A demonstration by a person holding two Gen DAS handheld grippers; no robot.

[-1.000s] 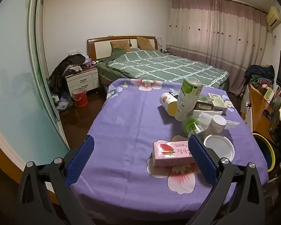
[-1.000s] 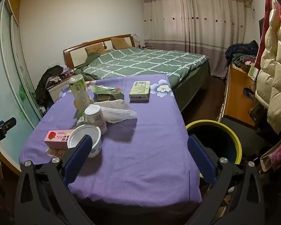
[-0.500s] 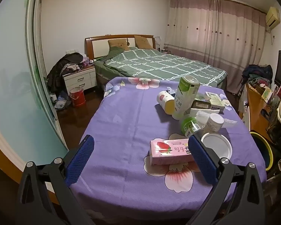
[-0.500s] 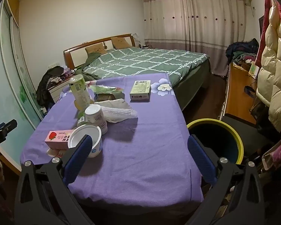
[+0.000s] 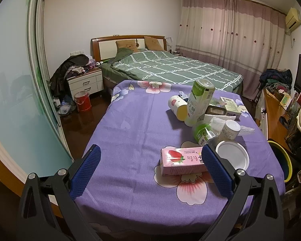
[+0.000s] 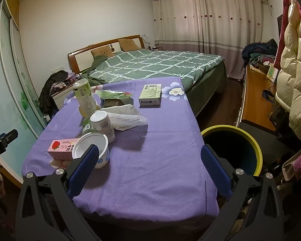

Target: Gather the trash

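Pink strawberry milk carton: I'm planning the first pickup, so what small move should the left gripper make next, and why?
Probably ease the open left gripper forward and to its right. The pink strawberry milk carton lies flat, nearest of the trash, beside the right-hand finger, not between the two. The yellow-rimmed bin waits off the table's right edge.

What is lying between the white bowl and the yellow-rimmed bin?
Only bare purple tablecloth, then the table edge. The right wrist view shows nothing resting between the white bowl and the bin.
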